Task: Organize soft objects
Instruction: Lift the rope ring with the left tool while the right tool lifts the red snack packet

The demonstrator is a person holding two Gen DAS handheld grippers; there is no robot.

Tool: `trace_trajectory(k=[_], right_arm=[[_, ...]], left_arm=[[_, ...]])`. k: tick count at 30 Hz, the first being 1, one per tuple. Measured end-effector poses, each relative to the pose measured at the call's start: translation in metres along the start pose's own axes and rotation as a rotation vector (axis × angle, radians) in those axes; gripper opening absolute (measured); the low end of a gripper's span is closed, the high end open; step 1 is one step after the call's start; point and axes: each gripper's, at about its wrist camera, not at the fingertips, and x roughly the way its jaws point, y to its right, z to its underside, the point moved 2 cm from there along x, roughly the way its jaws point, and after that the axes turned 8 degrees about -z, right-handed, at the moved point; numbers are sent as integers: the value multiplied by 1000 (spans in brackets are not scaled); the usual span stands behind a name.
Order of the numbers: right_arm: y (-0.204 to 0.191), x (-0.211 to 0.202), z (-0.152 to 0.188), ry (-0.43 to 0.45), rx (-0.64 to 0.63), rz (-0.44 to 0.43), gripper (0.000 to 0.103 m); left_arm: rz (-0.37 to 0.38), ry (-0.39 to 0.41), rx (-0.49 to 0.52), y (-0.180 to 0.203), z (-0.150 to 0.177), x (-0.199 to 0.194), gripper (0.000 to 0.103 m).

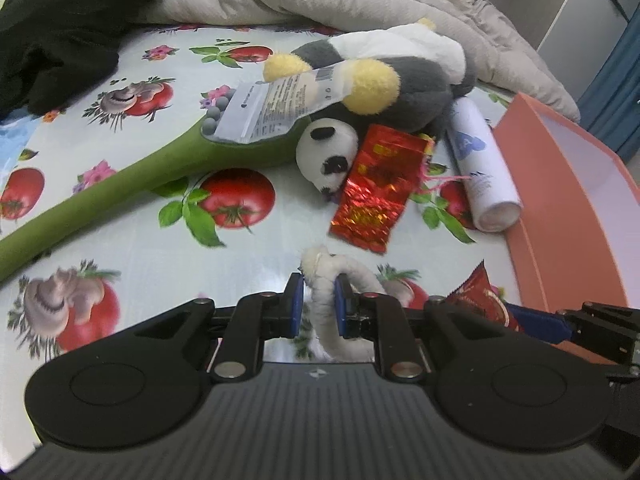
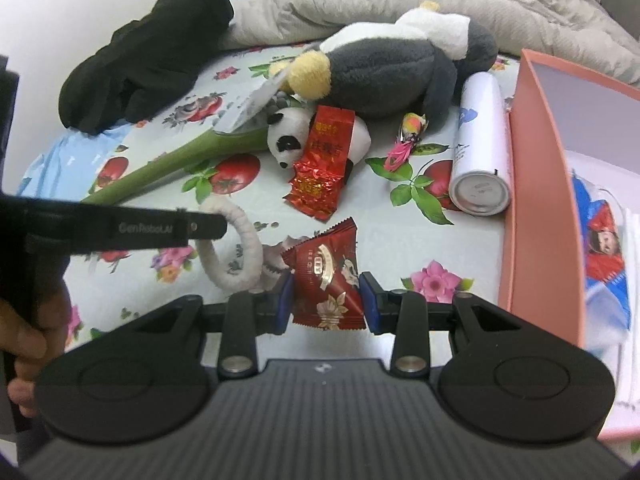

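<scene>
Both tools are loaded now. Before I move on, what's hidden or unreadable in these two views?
- Pink open box: contents cut off by the right wrist view's edge; in the left wrist view its wall hides them.
- Small panda plush: body covered by the red foil packet.
- Grey-and-white plush toy: label text too small.
- White fuzzy loop: lower end behind the left tool.

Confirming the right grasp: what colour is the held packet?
Dark red with gold print, the snack packet shows best in the right wrist view, between the right gripper pads.
</scene>
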Motion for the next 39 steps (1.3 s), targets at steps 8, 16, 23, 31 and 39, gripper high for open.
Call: trace_trajectory(k=[8, 16, 23, 31, 39], right_arm=[[-17, -38, 16, 55, -16, 18, 39], [-32, -73, 37, 93, -7, 29, 39], [-42, -99, 48, 129, -3, 37, 39], [-47, -124, 53, 178, -4, 40, 39], [-44, -150, 56, 233, 6, 59, 39]], left_arm=[[31, 19, -9, 5, 29, -44, 19], [45, 57, -12, 5, 51, -90, 19], [66, 88, -25, 6, 65, -126, 19], [86, 119, -20, 15, 73, -154, 19], [121, 154, 1, 34, 74, -174, 19]])
